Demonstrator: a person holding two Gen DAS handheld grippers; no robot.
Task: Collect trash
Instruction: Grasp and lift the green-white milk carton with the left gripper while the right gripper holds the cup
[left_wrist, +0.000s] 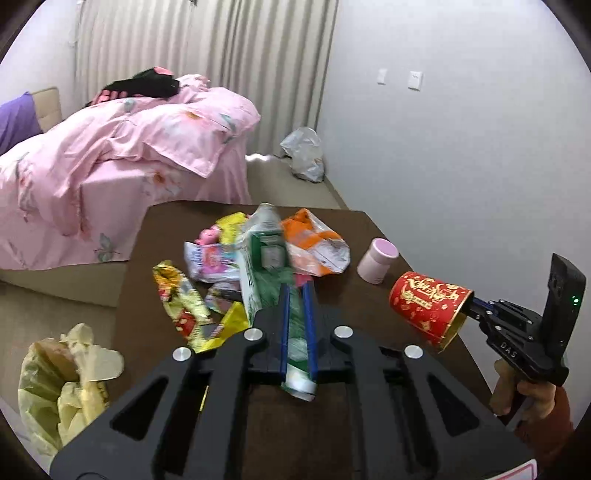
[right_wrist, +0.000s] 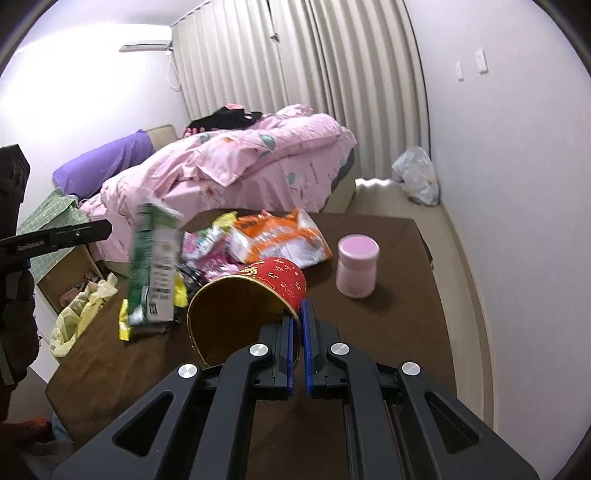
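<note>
Left hand-held gripper (left_wrist: 297, 291) clenched on green carton (left_wrist: 266, 258), lifted off worktop (left_wrist: 369, 306). Right hand-held gripper (right_wrist: 298, 314) clenched on red cup (right_wrist: 258, 291) rim.

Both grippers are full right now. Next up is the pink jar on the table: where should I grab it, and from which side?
Grip the pink jar across its straight body just below the lid, jaws level, coming from the near side. It stands upright and alone on the brown table, and that side looks clear; wrappers crowd its left.
</note>
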